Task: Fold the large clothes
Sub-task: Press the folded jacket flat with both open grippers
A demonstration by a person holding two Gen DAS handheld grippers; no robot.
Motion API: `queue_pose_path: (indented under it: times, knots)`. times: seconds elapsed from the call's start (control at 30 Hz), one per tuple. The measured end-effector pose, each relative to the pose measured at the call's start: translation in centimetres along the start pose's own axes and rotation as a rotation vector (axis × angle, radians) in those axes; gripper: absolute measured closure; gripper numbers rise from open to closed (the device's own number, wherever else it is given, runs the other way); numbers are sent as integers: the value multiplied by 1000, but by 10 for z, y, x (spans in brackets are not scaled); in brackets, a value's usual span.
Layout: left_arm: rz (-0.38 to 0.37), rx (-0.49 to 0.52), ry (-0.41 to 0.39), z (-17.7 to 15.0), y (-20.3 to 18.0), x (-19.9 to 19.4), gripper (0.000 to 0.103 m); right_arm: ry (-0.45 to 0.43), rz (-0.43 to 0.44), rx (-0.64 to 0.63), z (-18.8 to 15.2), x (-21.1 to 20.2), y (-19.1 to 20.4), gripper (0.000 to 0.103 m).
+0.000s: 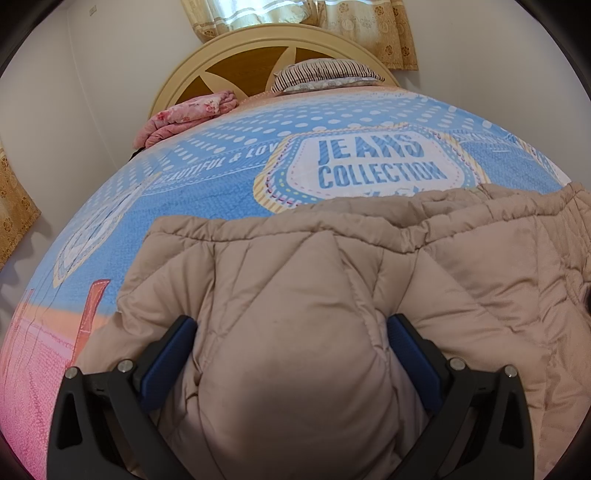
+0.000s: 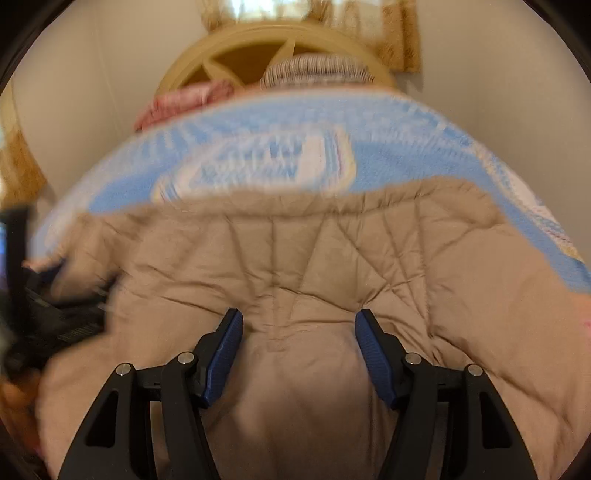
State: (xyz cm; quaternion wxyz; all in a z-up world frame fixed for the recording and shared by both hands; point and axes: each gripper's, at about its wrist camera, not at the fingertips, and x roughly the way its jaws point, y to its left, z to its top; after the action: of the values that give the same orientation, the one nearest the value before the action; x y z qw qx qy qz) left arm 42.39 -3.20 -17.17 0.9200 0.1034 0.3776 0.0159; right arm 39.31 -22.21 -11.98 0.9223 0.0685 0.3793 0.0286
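A large beige quilted jacket (image 1: 332,258) lies spread on the bed's blue printed cover (image 1: 221,192). My left gripper (image 1: 291,321) is shut on a thick bulge of the jacket, whose padding fills the gap between the blue pads (image 1: 170,362). In the blurred right wrist view the jacket (image 2: 332,240) covers the lower half. My right gripper (image 2: 299,314) is shut on a fold of it, and creases fan out from the grip. The jacket's far hem lies on the blue cover (image 2: 388,162).
At the head of the bed stand a rounded wooden headboard (image 1: 236,74), a striped pillow (image 1: 325,74) and a folded pink blanket (image 1: 184,114). Gold curtains (image 1: 369,29) hang behind. A dark blurred shape (image 2: 22,295) sits at the left edge of the right wrist view.
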Motion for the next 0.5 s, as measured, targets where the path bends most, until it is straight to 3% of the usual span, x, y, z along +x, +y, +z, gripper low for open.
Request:
queue_pose_path:
  times: [0.1,0.2,0.5]
  knots:
    - [0,0,0,0,0,0,0,-11,48,-45,-9,-12,26,39]
    - [-2,-2,-2,0,-1,0,0,42,0,-121,-27,6,45,39]
    - [-1,-1,-2,0,-1,0,0,26,5,-121,-41,23,40,33]
